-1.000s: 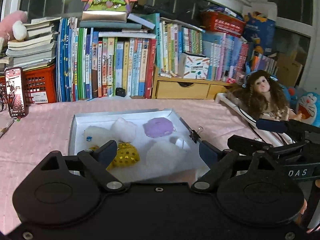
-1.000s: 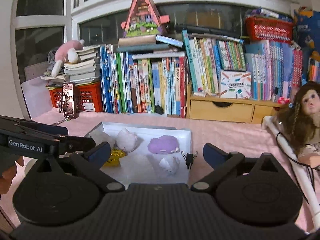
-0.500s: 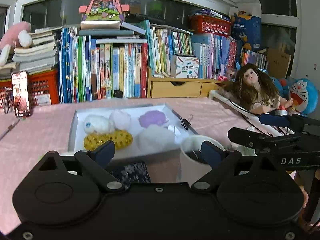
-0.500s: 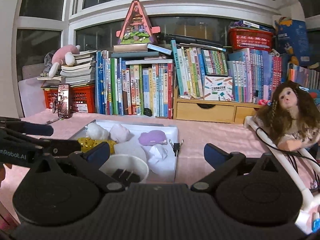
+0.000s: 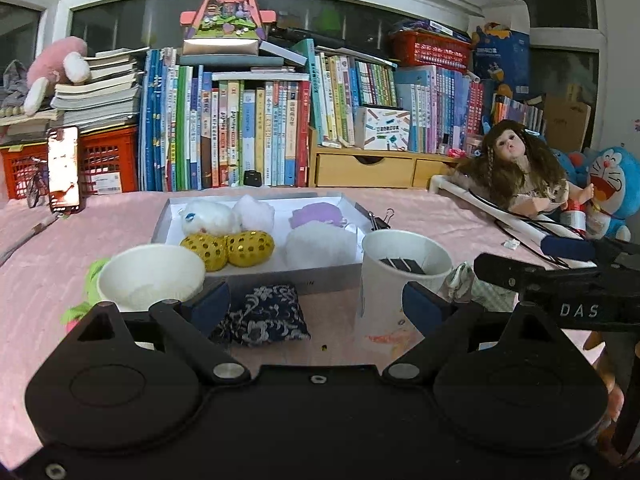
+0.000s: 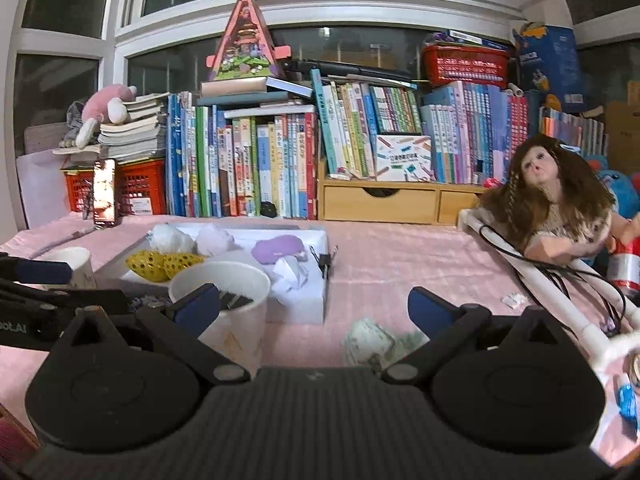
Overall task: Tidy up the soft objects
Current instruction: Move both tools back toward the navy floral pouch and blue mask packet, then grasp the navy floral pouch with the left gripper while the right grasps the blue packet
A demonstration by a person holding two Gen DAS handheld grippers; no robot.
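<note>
With both my tongs, left [image 5: 316, 300] and right [image 6: 314, 310], wide and empty, I judge the pouch [image 5: 262, 316] light and squashy, best pinched across its middle.

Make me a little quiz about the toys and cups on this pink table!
1. True or false: the left gripper is squeezing the dark flowered pouch.
2. What lies inside the paper cup nearer the doll?
A. binder clips
B. yellow balls
C. nothing
3. Fill in: the two yellow balls lie in the white ____.

Key
1. False: its jaws stand wide open, with the pouch on the table ahead.
2. A: black binder clips show in it.
3. Tray, beside the white and purple fluffy toys.
</note>
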